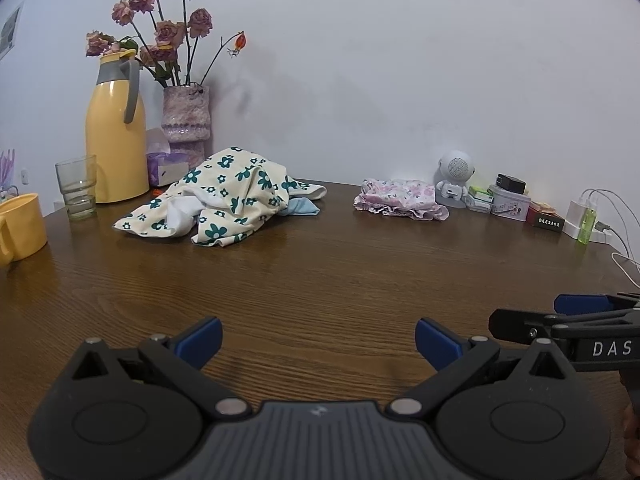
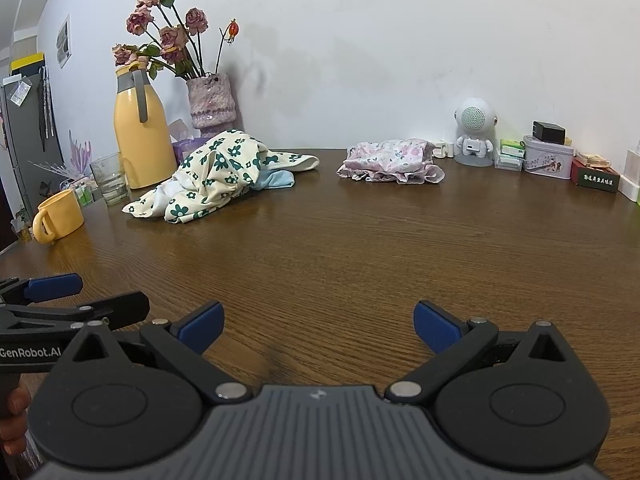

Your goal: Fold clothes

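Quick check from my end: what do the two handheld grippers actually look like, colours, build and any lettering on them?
Both match: the left gripper and right gripper have matte black linkage arms with silver pivot pins, round black housings, a ribbed grey centre plate with a small logo, and blue pads on the fingertips. White lettering shows on the sides: "GenRobot.AI" on the left, "DAS" on the right. No cables or sleeves are visible.

Glossy wood-grain table [image 1: 320, 272], soft printed cloth garment [image 1: 224, 200]

Both grippers are matte black plastic with round pivot housings, silver rivets and a ribbed grey centre plate bearing a small logo. The left gripper [image 1: 318, 340] and right gripper [image 2: 318, 326] carry blue fingertip pads [image 1: 200, 338]. White lettering reads "DAS" and "GenRobot.AI". Bare fingers [image 2: 14, 420] show.
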